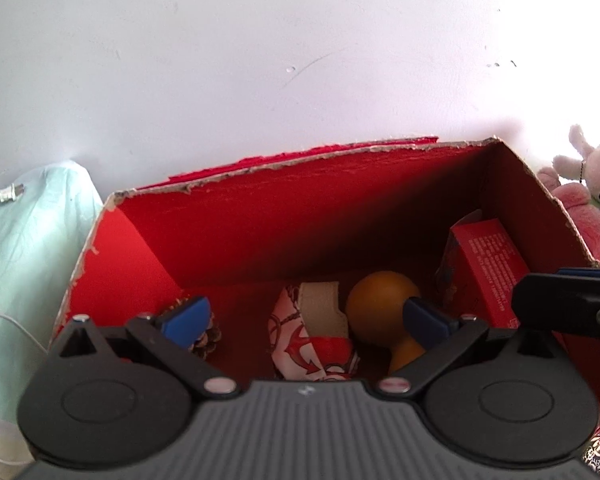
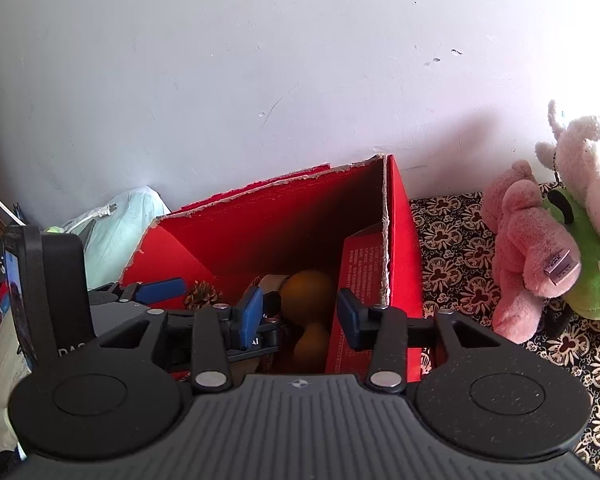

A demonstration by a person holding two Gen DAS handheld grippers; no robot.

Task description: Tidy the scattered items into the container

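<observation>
Left gripper and right gripper are both hovering released over the red cardboard box. Lying inside: pine cone, orange peanut-shaped ball, red carton, and what is possibly a printed pouch.

Rows of small white print running down the red packet leaning inside the red cardboard box, too small for reading, letters "DA" showing on the black device, silver tag on pink plush toy staying illegible

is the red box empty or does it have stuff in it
Not empty: the red box holds a pinecone, an orange dumbbell-shaped toy and a red carton.
</observation>
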